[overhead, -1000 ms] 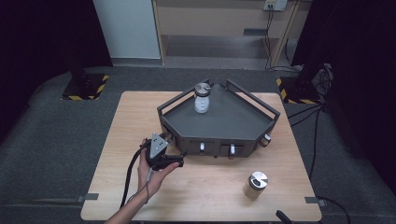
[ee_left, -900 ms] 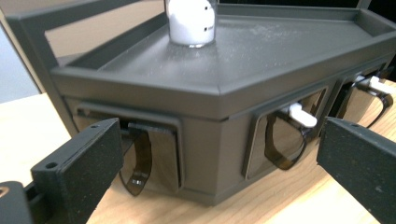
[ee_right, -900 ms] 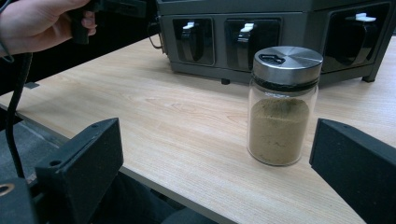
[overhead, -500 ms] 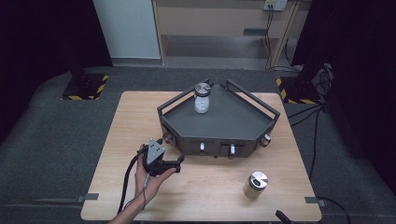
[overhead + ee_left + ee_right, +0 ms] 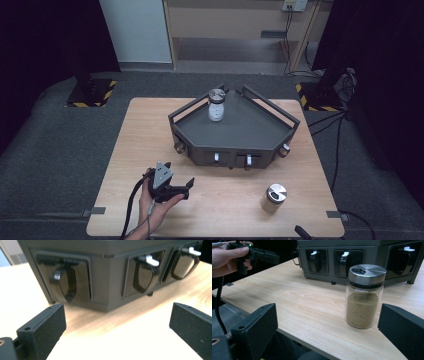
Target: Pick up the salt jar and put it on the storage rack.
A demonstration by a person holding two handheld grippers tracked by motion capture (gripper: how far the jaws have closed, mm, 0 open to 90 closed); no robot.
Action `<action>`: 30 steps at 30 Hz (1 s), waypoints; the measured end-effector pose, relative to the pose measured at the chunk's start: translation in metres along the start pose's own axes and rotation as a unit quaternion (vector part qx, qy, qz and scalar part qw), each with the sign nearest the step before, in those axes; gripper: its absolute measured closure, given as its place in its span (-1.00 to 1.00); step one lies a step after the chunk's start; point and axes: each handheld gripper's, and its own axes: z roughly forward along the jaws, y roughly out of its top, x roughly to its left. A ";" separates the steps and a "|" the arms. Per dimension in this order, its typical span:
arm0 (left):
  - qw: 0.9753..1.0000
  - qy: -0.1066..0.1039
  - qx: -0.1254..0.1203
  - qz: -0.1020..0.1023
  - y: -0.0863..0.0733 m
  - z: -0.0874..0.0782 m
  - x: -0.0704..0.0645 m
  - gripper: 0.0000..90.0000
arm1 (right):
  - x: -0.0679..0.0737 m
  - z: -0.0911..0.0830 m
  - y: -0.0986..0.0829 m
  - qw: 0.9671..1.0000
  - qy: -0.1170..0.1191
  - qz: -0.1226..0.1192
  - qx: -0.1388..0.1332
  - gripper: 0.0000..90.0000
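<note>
A: What is the left gripper [image 5: 181,186] doing?

B: A hand [image 5: 156,205] holds it low over the wooden table [image 5: 145,130], just off the front left corner of the dark tray stand [image 5: 235,131]. Its jaws are spread wide with nothing between them, and they point toward the stand's front wall. In the left gripper view the stand's recessed slots with white-tipped levers [image 5: 150,260] sit straight ahead, close but not touched.

A: And the right gripper [image 5: 329,332]?

B: Its jaws also stand wide apart and hold nothing. It looks across the table edge at the spice jar [image 5: 364,296], which stands in front of the stand's front wall, apart from it, toward its right corner in the high view.

A: How does that jar sit?

B: Upright, long axis vertical, lid up. It has a clear glass body, filled most of the way with a tan-brown powder, and a brushed metal lid [image 5: 367,271] with a small flip tab on top, over a dark collar.

A: Anything on the stand itself?

B: A second jar [image 5: 216,105] with a metal lid stands upright on the stand's top, near its back corner.
</note>
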 end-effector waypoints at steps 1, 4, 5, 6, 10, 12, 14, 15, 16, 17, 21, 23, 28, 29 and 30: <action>1.000 0.000 0.005 0.000 -0.001 -0.001 -0.001 -1.00 | 0.000 0.000 0.000 1.000 0.000 0.000 0.000 -0.94; 1.000 0.003 0.027 -0.007 0.000 -0.007 -0.003 -0.99 | 0.000 0.000 0.000 1.000 -0.001 0.001 0.000 -0.94; 1.000 0.002 0.029 -0.012 -0.001 -0.009 -0.003 -0.99 | 0.000 0.000 0.000 1.000 -0.001 0.000 0.000 -0.94; 0.999 0.000 0.029 -0.015 -0.003 -0.011 -0.003 -0.99 | -0.001 0.000 0.000 1.000 -0.001 0.001 0.000 -0.94; 0.999 0.002 0.040 -0.016 -0.006 -0.021 -0.005 -0.98 | -0.001 0.000 0.000 1.000 0.000 0.000 0.000 -0.94; 0.999 0.006 0.048 -0.012 -0.008 -0.024 -0.006 -0.98 | -0.001 0.000 0.000 1.000 0.001 0.000 -0.001 -0.94; 0.998 0.009 0.053 -0.016 -0.011 -0.024 -0.005 -0.98 | -0.001 0.000 0.000 1.000 0.002 -0.001 -0.001 -0.94; 0.998 0.012 0.055 -0.018 -0.012 -0.024 -0.005 -0.98 | -0.001 0.000 0.000 1.000 0.002 -0.001 -0.001 -0.94; 0.998 0.015 0.055 -0.020 -0.012 -0.023 -0.005 -0.98 | -0.002 0.000 0.000 1.000 0.002 -0.001 -0.002 -0.94; 0.998 0.018 0.054 -0.021 -0.013 -0.022 -0.006 -0.98 | -0.002 -0.001 0.000 1.000 0.002 -0.002 -0.002 -0.94; 0.998 0.020 0.058 -0.012 -0.013 -0.021 -0.008 -0.98 | -0.002 -0.001 0.000 1.000 0.001 -0.002 -0.002 -0.94; 0.998 0.019 0.058 -0.015 -0.014 -0.020 -0.008 -0.98 | -0.002 -0.001 0.000 1.000 0.001 0.000 -0.002 -0.94; 0.998 0.017 0.057 -0.015 -0.014 -0.021 -0.008 -0.98 | -0.002 -0.001 0.000 1.000 -0.001 -0.003 0.000 -0.94; 0.998 0.015 0.057 -0.016 -0.015 -0.021 -0.008 -0.98 | -0.002 -0.001 0.001 1.000 -0.002 -0.003 0.000 -0.94; 0.998 0.014 0.057 -0.016 -0.015 -0.021 -0.008 -0.98 | -0.002 -0.001 0.000 1.000 -0.003 -0.004 0.000 -0.94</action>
